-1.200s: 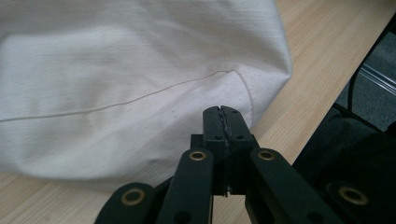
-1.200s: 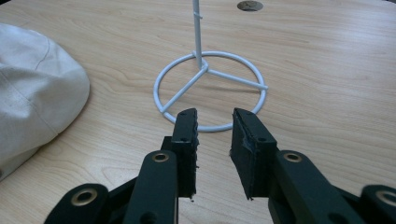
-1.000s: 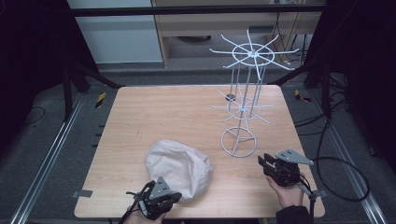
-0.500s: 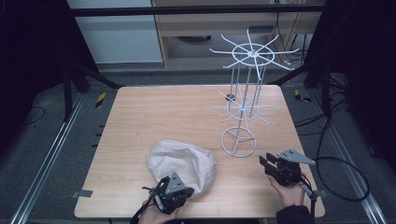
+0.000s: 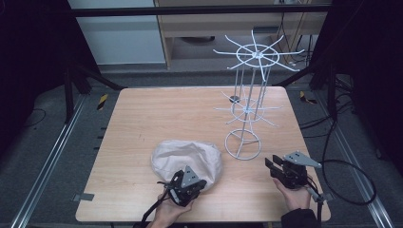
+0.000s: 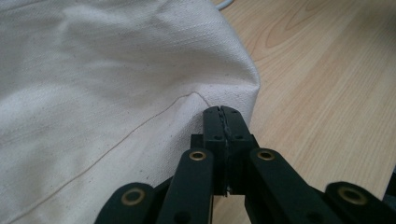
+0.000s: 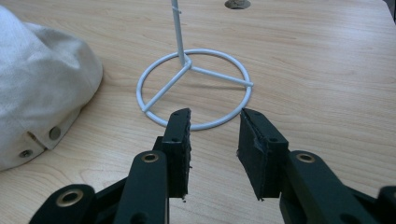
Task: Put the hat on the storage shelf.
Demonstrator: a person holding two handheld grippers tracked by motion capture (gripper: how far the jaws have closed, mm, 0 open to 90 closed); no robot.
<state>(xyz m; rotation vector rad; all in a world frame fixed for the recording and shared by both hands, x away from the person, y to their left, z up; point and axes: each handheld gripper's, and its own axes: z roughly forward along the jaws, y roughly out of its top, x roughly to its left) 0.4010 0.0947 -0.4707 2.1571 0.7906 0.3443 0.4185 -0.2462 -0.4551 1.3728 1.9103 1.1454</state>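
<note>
A cream cloth hat (image 5: 187, 156) lies crumpled on the wooden table (image 5: 157, 114), near its front edge. My left gripper (image 5: 195, 181) sits at the hat's near right edge. In the left gripper view the jaws (image 6: 222, 112) are pressed together on a puckered fold of the hat's (image 6: 116, 70) rim. My right gripper (image 5: 269, 164) rests open at the front right with nothing between its fingers (image 7: 214, 116). It points at the ring base of a white wire rack (image 7: 194, 84). The hat (image 7: 37, 84) shows at that view's left, with metal snaps (image 7: 55, 133) near its edge.
The white wire rack (image 5: 242, 144) stands right of centre, with two tiers of radiating prongs on a thin post. A small dark hole (image 5: 234, 99) marks the tabletop behind it. Bare wood spreads over the left and far parts. Dark frame legs and cables surround the table.
My left gripper has moved right and forward along the front edge to the hat's near rim and now grips it. The right gripper has stayed put.
</note>
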